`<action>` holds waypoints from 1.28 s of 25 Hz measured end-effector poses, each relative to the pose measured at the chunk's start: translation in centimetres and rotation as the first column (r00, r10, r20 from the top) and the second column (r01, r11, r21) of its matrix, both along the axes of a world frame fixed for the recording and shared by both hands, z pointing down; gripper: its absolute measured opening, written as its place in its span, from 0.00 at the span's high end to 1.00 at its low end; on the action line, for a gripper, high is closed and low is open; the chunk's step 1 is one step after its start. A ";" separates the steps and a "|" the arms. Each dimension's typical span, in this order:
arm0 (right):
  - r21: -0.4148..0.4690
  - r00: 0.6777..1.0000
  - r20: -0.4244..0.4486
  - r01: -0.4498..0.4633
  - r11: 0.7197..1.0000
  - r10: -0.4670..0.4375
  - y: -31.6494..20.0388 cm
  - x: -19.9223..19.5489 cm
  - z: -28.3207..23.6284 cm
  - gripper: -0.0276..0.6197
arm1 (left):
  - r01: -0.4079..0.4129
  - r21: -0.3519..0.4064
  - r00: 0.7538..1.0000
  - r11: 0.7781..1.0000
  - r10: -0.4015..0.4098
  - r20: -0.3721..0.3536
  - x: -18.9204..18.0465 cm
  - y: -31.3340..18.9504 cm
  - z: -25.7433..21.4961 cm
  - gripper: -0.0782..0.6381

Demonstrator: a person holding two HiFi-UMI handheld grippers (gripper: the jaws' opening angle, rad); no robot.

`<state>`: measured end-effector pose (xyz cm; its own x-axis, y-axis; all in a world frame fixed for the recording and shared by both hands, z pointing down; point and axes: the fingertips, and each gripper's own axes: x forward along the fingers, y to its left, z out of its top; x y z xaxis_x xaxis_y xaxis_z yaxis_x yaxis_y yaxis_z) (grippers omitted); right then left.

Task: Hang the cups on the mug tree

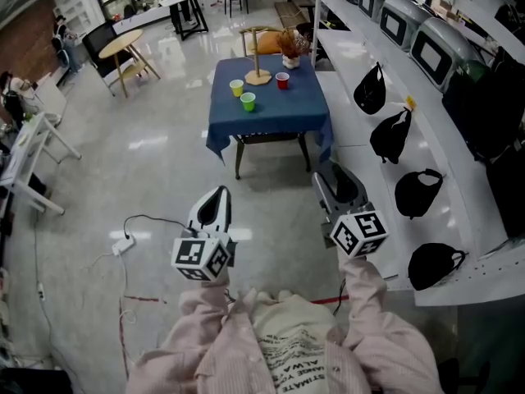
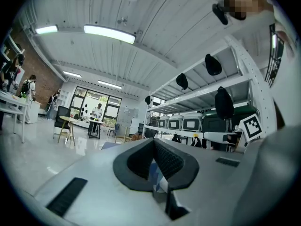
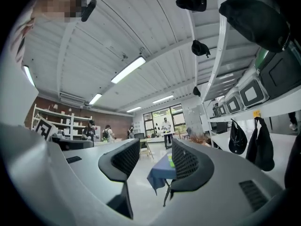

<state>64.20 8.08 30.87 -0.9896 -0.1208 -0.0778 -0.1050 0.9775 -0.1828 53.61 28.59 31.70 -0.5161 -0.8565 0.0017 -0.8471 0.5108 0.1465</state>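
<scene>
Standing well back from the table [image 1: 267,112], the person holds both grippers out level, with open floor between them and the work. The left gripper [image 1: 217,195] has its jaws drawn together at the tips and nothing is caught in them; only a sliver of blue cloth shows through behind the tips in the left gripper view. The right gripper [image 1: 335,179] has its jaws apart at a middling gap, empty, and the far table sits framed between them in the right gripper view. On the blue cloth stand 3 cups: yellow cup [image 1: 236,87], green cup [image 1: 248,101] just beside it, red cup [image 1: 282,80] off to the right. The wooden mug tree [image 1: 257,56] rises behind them, no cup on it. Black caps [image 1: 371,89] hang along the shelves on the right.
</scene>
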 end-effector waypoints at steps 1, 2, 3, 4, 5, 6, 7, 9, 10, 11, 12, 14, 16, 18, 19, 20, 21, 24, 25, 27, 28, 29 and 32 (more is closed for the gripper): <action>-0.001 1.000 0.000 0.002 1.000 -0.002 -0.1 -0.1 0.1 0.66 | 0.001 -0.002 1.000 1.000 -0.001 -0.002 -0.1 -0.1 0.1 0.89; -0.002 1.000 -0.001 0.005 1.000 -0.005 -0.2 -0.2 0.3 0.64 | 0.001 -0.004 1.000 1.000 -0.001 -0.004 -0.1 -0.2 0.2 0.89; -0.001 1.000 -0.002 0.008 1.000 -0.008 -0.3 -0.3 0.4 0.63 | 0.002 -0.005 1.000 1.000 -0.002 -0.007 -0.2 -0.3 0.3 0.89; 0.000 1.000 -0.003 0.011 1.000 -0.011 -0.3 -0.4 0.5 0.62 | 0.002 -0.006 1.000 1.000 -0.002 -0.008 -0.2 -0.4 0.4 0.89; 0.002 1.000 -0.003 0.015 1.000 -0.015 -0.4 -0.5 0.6 0.61 | 0.003 -0.007 1.000 1.000 -0.003 -0.009 -0.3 -0.6 0.4 0.89; 0.003 1.000 -0.004 0.019 1.000 -0.019 -0.5 -0.6 0.6 0.60 | 0.003 -0.006 1.000 1.000 -0.003 -0.009 -0.3 -0.8 0.5 0.89; 0.006 1.000 -0.006 0.022 1.000 -0.022 -0.6 -0.7 0.7 0.60 | 0.004 -0.006 1.000 1.000 -0.004 -0.010 -0.3 -0.9 0.5 0.89; 0.011 1.000 -0.008 0.028 1.000 -0.028 -0.9 -0.8 0.9 0.59 | 0.004 -0.010 1.000 1.000 -0.004 -0.007 -0.2 -1.3 0.5 0.89; 0.012 1.000 -0.008 0.029 1.000 -0.029 -1.1 -0.9 1.1 0.59 | 0.004 -0.013 1.000 1.000 -0.004 -0.004 -0.1 -1.5 0.6 0.89; 0.013 1.000 -0.008 0.029 0.999 -0.029 -1.4 -1.0 1.2 0.59 | 0.006 -0.015 1.000 1.000 -0.006 -0.003 -0.1 -1.6 0.7 0.89; 0.014 1.000 -0.008 0.029 0.999 -0.028 -1.7 -1.1 1.3 0.58 | 0.010 -0.016 1.000 1.000 -0.010 -0.004 0.0 -1.7 0.8 0.89; 0.015 0.999 -0.012 0.033 0.999 -0.033 -2.1 -1.1 1.6 0.58 | 0.019 -0.019 1.000 1.000 -0.019 -0.011 0.2 -1.9 1.3 0.89; 0.018 0.999 -0.021 0.047 0.999 -0.046 -2.2 -1.2 1.9 0.58 | 0.025 -0.026 0.999 0.999 -0.025 -0.020 0.5 -2.0 1.7 0.89; 0.018 0.998 -0.023 0.056 0.998 -0.056 -2.6 -1.6 2.1 0.58 | 0.030 -0.033 0.999 0.999 -0.031 -0.027 0.5 -2.2 2.0 0.89; 0.011 0.998 -0.021 0.057 0.998 -0.057 -2.8 -1.9 2.2 0.58 | 0.034 -0.037 0.999 0.999 -0.035 -0.031 0.4 -2.3 2.2 0.89; 0.004 0.998 -0.020 0.058 0.998 -0.058 -3.0 -2.1 2.3 0.58 | 0.039 -0.041 0.999 0.998 -0.040 -0.037 0.3 -2.3 2.4 0.89; -0.002 0.998 -0.020 0.060 0.998 -0.060 -3.2 -2.3 2.5 0.58 | 0.044 -0.045 0.998 0.998 -0.045 -0.041 0.1 -2.4 2.7 0.89; -0.016 0.998 -0.022 0.064 0.998 -0.065 -4.1 -3.5 3.1 0.58 | 0.056 -0.049 0.997 0.997 -0.059 -0.046 -1.2 -2.9 3.1 0.89; -0.021 0.998 -0.022 0.063 0.998 -0.063 -4.5 -4.0 3.3 0.58 | 0.058 -0.048 0.997 0.997 -0.060 -0.047 -1.7 -3.2 3.2 0.89; -0.034 0.998 -0.022 0.061 0.998 -0.061 -5.3 -5.2 3.7 0.58 | 0.056 -0.045 0.997 0.997 -0.058 -0.050 -2.9 -4.0 3.4 0.89; -0.039 0.998 -0.022 0.060 0.997 -0.061 -5.7 -5.8 3.8 0.58 | 0.053 -0.044 0.997 0.998 -0.055 -0.050 -3.6 -4.5 3.5 0.89; -0.041 0.998 -0.022 0.059 0.997 -0.060 -6.1 -6.6 3.9 0.58 | 0.048 -0.044 0.998 0.998 -0.050 -0.050 -4.3 -5.0 3.7 0.89; -0.042 0.998 -0.025 0.054 0.998 -0.055 -7.7 -9.1 4.3 0.58 | 0.035 -0.046 0.998 0.998 -0.038 -0.057 -7.1 -6.9 4.2 0.89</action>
<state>55.05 0.41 35.13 -0.9965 -0.0691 -0.0477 -0.0569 0.9737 -0.2206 46.48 21.69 35.93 -0.5448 -0.8356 0.0704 -0.8187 0.5481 0.1713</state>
